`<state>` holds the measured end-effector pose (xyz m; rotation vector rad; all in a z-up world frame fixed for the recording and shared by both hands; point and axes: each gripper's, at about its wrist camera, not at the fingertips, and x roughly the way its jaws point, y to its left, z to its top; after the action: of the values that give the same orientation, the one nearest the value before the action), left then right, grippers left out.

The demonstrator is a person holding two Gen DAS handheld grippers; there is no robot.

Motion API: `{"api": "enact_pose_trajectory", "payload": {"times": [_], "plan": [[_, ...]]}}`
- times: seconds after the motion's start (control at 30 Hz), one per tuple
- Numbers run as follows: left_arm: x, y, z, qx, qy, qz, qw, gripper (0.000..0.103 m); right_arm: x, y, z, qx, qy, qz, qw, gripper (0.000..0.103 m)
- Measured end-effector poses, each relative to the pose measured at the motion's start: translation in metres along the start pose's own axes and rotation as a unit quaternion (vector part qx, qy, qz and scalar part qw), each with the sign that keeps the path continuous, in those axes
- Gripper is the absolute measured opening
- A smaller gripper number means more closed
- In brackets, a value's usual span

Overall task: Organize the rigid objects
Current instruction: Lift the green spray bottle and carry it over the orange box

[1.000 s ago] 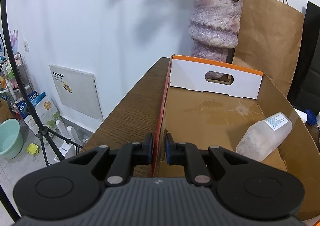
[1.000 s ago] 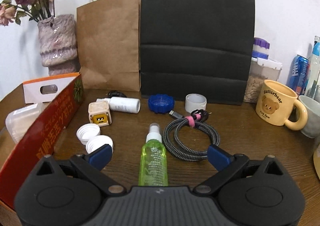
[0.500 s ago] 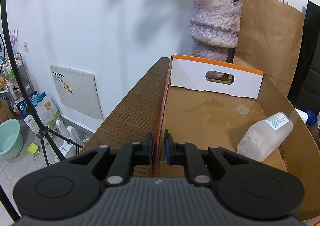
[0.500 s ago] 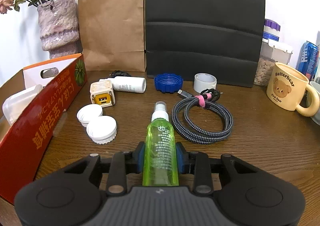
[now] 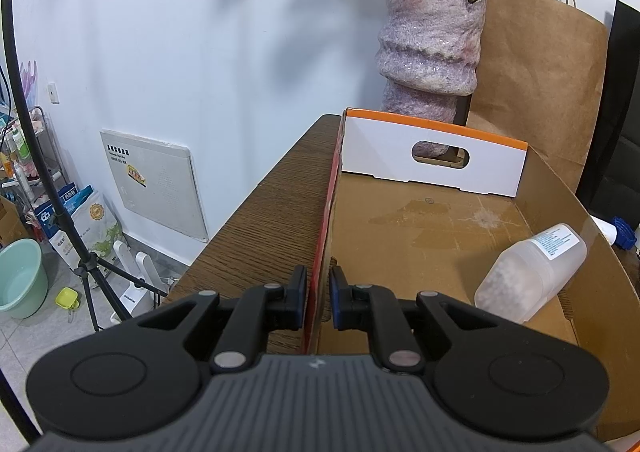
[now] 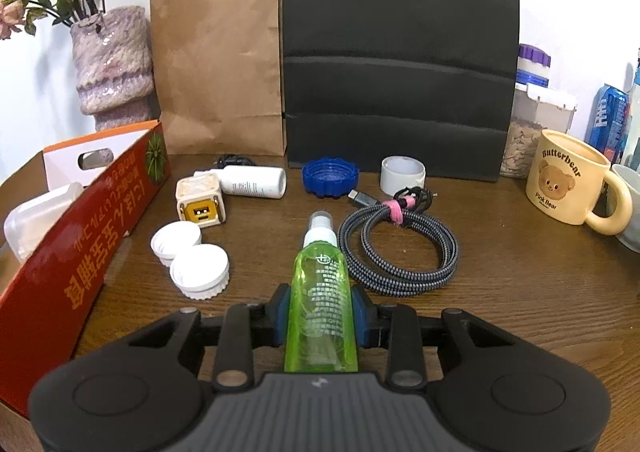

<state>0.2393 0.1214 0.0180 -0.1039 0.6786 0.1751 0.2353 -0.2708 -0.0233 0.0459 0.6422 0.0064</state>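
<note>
My right tongs [image 6: 320, 318] are clamped on the green spray bottle [image 6: 321, 304] — it points nozzle-first toward the coiled braided cable [image 6: 400, 252], with two white caps [image 6: 190, 252] off to the left on the wooden table [image 6: 520, 292]. My left tongs [image 5: 319, 300] pinch the near side wall of the cardboard box [image 5: 420, 236] — inside it, a frosted white bottle [image 5: 530, 272] leans against the far wall.

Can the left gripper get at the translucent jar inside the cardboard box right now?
Probably not as it stands: the left gripper is shut on the cardboard box wall. The translucent jar lies uncovered against the opposite wall, so the way looks free once the wall is released.
</note>
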Motion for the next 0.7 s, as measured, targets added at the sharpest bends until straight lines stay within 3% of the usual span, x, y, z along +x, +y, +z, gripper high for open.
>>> {"api": "enact_pose_trajectory", "payload": {"times": [0.47,0.7], "plan": [[0.000,0.000,0.000,0.000,0.000,0.000,1.0000,0.013,-0.016,0.017,0.022,-0.013,-0.059,0.009,0.998,0.031],[0.000,0.000,0.000,0.000,0.000,0.000,1.0000,0.012,-0.022,0.041,0.045,-0.026,-0.091,0.038,0.995,0.031]]}}
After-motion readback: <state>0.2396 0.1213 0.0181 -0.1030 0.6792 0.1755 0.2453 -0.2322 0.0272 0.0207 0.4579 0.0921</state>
